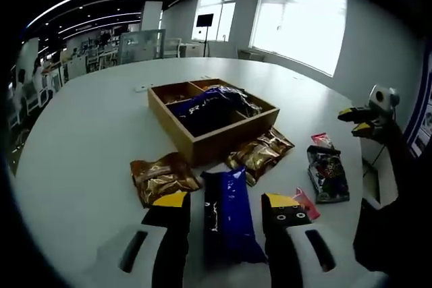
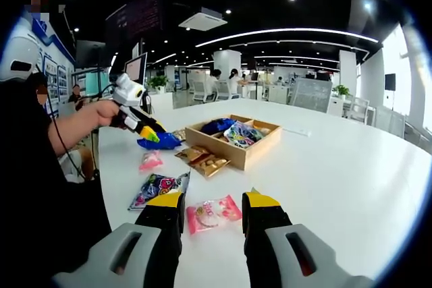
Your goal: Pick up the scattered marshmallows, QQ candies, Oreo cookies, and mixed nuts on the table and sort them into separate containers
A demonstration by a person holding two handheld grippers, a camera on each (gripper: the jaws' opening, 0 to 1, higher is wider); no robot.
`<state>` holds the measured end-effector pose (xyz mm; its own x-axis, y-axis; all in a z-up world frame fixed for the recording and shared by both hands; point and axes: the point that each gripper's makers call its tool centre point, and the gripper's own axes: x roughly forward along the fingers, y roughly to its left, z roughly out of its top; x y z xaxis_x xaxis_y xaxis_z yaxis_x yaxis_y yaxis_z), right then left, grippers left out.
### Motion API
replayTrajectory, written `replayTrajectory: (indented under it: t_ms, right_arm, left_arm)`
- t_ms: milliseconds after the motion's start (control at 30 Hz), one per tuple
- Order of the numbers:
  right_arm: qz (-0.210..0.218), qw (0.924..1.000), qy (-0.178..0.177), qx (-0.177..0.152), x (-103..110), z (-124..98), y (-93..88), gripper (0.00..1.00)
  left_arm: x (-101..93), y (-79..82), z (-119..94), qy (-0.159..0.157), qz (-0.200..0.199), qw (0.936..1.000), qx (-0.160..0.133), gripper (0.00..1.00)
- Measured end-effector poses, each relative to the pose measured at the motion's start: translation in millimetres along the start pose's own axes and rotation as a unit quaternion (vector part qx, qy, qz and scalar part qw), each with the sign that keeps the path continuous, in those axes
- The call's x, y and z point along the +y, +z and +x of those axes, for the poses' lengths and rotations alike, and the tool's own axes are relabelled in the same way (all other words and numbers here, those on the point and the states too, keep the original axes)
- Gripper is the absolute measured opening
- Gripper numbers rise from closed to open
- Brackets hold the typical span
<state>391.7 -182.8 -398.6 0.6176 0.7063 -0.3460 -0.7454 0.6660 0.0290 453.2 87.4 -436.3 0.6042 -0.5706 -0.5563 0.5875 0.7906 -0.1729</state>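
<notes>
The white tabletop [image 1: 88, 133] curves wide through the office, and the wooden tray [image 1: 202, 143] sits out toward its far middle, split into compartments; 1 already holds blue packets and another a patterned one. The rest of the snacks lie scattered on the near side of it.

In the left gripper view, the left tool [image 1: 226, 208] stands open with a long blue packet [image 1: 228, 217] lying between its jaws, not yet pinched. Just left of it is a brown foil packet [image 1: 162, 177], and a second golden packet [image 1: 260, 155] rests against the tray's near wall. A dark printed packet [image 1: 327, 173] lies well to the right.

In the right gripper view, the right tool [image 2: 212, 210] is also open, its jaws either side of a small pink candy packet [image 2: 212, 215].

These look like light, crinkly film bags, likely slippery and soft, with cookies inside that could crack. I'd pinch across the middle of the blue one, gently, rather than at a sealed end.
</notes>
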Motion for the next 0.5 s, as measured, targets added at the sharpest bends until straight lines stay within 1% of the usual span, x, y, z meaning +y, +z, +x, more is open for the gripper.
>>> replayTrajectory:
  t_ms: [500]
  right_arm:
    - [0.004, 1.0000, 0.000, 0.000, -1, 0, -3.3, 0.30]
  left_arm:
    - [-2.2, -9.0, 16, 0.004, 0.006, 0.9997, 0.024, 0.47]
